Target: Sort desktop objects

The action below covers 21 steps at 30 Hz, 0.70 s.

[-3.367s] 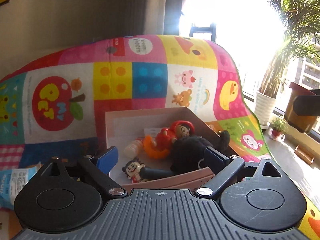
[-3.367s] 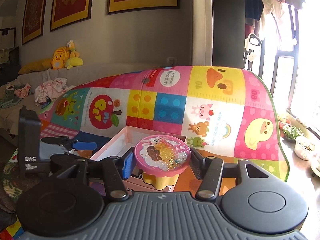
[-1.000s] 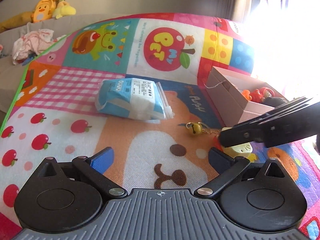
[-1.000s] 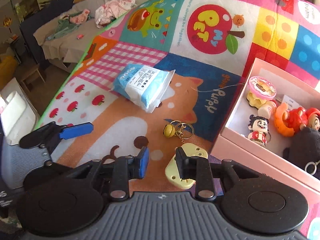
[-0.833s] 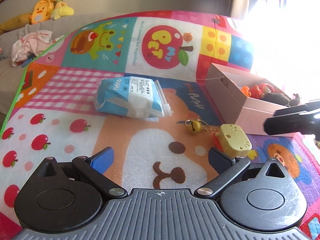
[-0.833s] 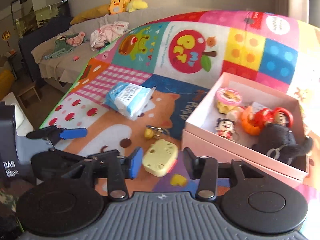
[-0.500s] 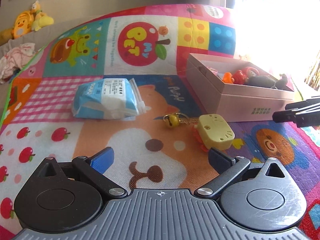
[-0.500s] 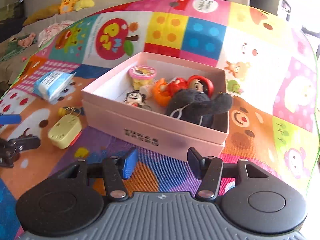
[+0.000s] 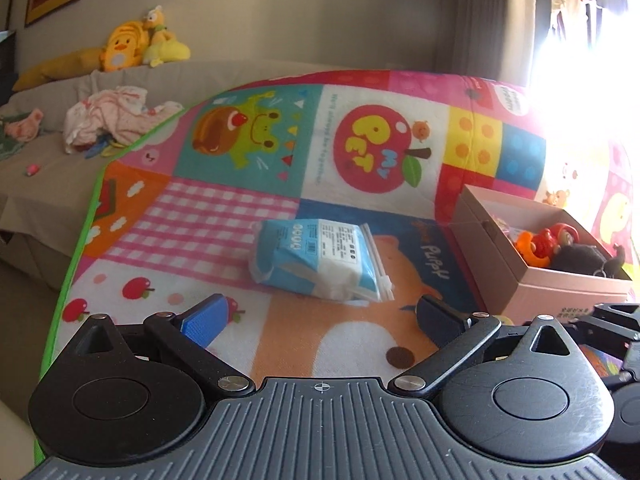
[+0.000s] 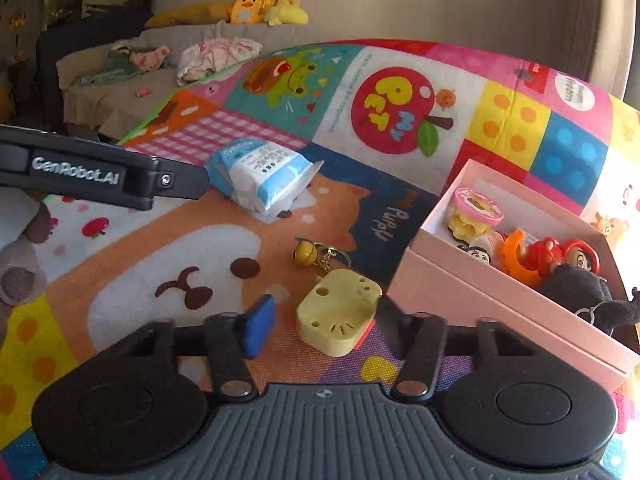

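Lower centre: right gripper [image 10: 324,322] back from pink box [image 10: 472,300], closing around but not yet gripping yellow cheese-shaped toy [image 10: 338,312] on mat; left gripper [image 9: 320,320] spread, empty; toy next for boxing.

Under my view spreads a bright patchwork play mat [image 10: 400,184], printed with a frog, an apple lettered "My Pet", pink gingham and a puppy's face; what it is laid over I cannot tell. Four things lie directly on it. A blue-and-white packet of wipes [image 10: 260,174] rests near the gingham patch. A small yellow bell on a keyring [image 10: 308,254] lies on the orange puppy print, and just beside it sits a pale yellow cheese-shaped toy [image 10: 336,312]. To the right stands an open pink box [image 10: 480,304], close to the cheese toy, with its lower edge on the purple patch.
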Tool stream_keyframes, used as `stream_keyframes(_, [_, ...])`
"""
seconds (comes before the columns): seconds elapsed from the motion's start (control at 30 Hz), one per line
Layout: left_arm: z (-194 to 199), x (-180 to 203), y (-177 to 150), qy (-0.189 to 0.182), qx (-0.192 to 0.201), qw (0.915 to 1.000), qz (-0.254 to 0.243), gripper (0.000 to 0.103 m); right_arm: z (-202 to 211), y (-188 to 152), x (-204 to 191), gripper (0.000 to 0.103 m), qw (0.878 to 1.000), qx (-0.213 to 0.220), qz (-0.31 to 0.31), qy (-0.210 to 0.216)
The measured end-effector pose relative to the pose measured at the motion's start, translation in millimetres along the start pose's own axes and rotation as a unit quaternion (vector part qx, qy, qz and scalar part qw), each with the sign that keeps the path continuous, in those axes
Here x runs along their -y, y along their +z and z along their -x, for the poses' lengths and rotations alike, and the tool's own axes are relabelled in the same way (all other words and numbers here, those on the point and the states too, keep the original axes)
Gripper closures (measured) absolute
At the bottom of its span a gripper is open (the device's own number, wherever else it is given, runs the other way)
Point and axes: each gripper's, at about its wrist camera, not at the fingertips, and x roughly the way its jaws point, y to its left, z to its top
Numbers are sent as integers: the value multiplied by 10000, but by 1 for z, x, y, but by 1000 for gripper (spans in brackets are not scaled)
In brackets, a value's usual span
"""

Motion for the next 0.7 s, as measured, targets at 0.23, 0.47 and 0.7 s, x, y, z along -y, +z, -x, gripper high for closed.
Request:
stream_keyframes(0.23, [-5, 1, -9, -93, -129, 9998, 125, 0, 71, -11, 65, 98, 9975, 366, -507, -333])
stream_keyframes(0.47, [-12, 26, -14, -408, -179, 9990, 13, 0, 77, -25, 72, 50, 9974, 264, -652, -177])
stream_keyframes(0.7, [-6, 25, -12, -312, -162, 9993, -86, 0, 16, -21, 21, 27, 9995, 231, -156, 180])
